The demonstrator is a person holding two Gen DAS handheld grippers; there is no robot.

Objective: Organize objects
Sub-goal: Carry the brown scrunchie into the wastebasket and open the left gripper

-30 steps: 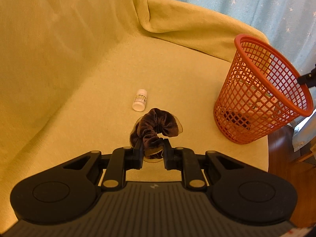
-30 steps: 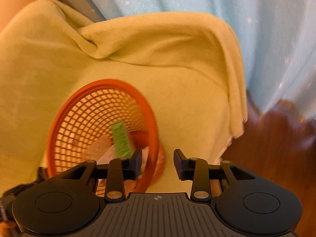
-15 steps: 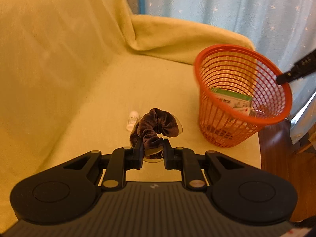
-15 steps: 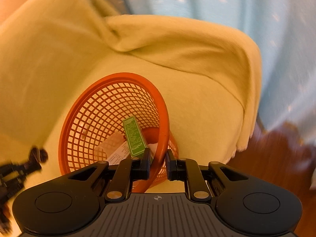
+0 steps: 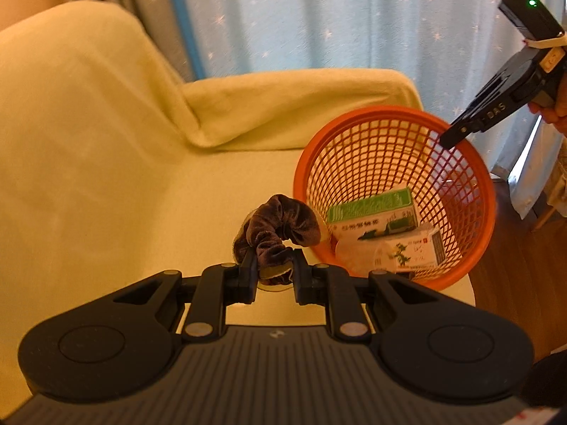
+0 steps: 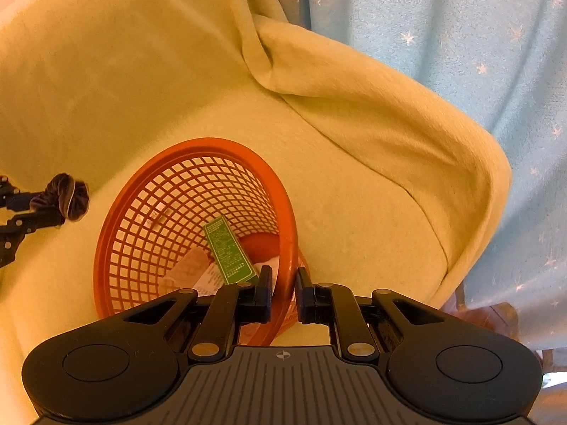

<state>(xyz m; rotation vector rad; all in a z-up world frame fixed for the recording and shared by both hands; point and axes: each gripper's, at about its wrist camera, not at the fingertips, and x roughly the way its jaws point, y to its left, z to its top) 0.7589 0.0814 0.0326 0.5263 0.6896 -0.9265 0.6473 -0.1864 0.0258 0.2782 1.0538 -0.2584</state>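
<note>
Pale blue star-patterned curtains are hanging behind a sofa that is being covered by a yellow-green throw. An orange mesh basket is being tilted toward the left wrist camera, with its base resting on the sofa seat near the seat's front edge.

A dark brown velvet scrunchie is being pinched between the jaws of the left gripper, which are pressed against it from both sides. The scrunchie is being held above the seat, just beside the basket's near rim and outside it. In the right wrist view it is being seen at the far left, apart from the basket.

The basket's rim is being clamped by the right gripper, one jaw inside the mesh wall and one outside, both drawn in against the plastic. A hand is being seen at the right edge, gripping that tool.

Inside the basket, a green and white box is lying tilted on top of a white packet.
</note>
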